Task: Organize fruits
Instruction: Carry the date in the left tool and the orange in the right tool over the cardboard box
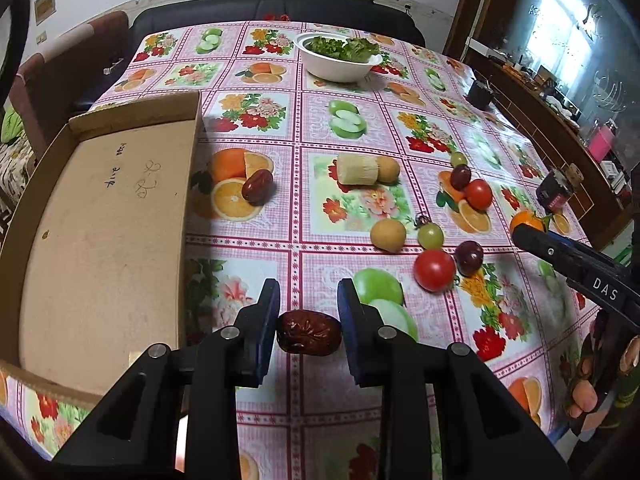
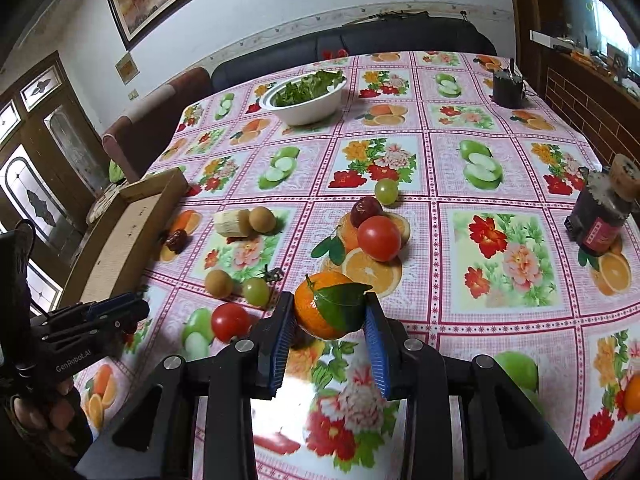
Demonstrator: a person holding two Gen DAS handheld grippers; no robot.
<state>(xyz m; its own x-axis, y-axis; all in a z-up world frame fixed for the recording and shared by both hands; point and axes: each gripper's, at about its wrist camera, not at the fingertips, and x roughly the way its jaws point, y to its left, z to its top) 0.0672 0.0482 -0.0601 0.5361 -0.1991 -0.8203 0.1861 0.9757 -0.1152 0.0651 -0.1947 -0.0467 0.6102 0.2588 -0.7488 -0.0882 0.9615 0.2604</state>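
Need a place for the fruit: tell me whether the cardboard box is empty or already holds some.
Empty as far as visible: the cardboard box shows only its bare floor with handwriting; its near-left corner is out of view.

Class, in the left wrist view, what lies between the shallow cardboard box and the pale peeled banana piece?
A glossy red date lies between the cardboard box and the banana piece, on a printed orange slice.

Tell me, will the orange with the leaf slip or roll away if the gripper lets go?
Held now, the orange looks firm between the right gripper pads, so slipping seems unlikely. It is round, so set down it would probably roll a bit on the glossy tablecloth. Its leaf might stop it.
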